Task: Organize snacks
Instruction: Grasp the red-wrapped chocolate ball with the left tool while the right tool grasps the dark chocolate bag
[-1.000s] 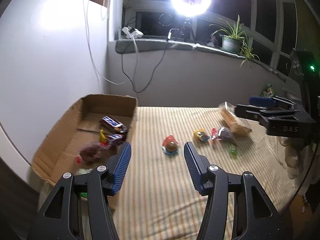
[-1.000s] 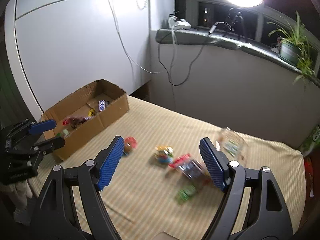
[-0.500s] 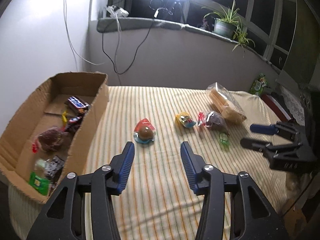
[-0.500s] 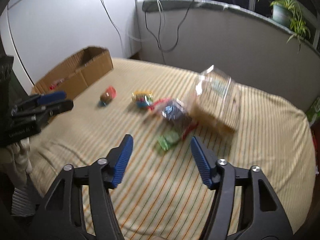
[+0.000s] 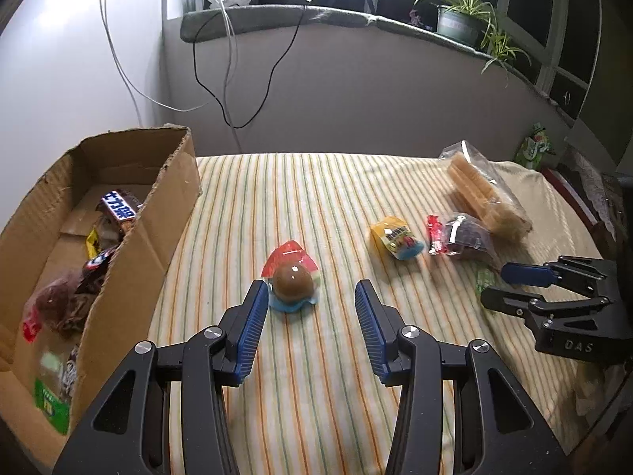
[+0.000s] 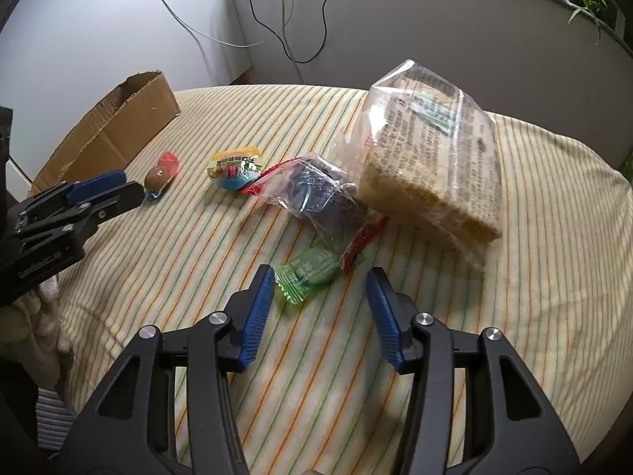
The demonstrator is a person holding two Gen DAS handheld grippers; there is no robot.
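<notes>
A cardboard box with several wrapped snacks in it stands at the left of the striped cloth. My left gripper is open, and its fingertips flank a chocolate egg snack in a red and blue wrapper without touching it. Just ahead of and between the fingertips of my right gripper lies a green candy. Those jaws are closing, and the pads are off the candy. Beyond it lie a dark snack in a clear bag, a yellow pack and a big wafer bag.
The striped cloth covers a table against a grey wall, down which cables hang. A sill with a potted plant runs above. The right gripper shows at the right of the left wrist view, and the left gripper at the left of the right wrist view.
Both grippers have come down and closer to the cloth. The left one moved from beside the box to the egg snack. The right one's jaws have narrowed around the green candy.
</notes>
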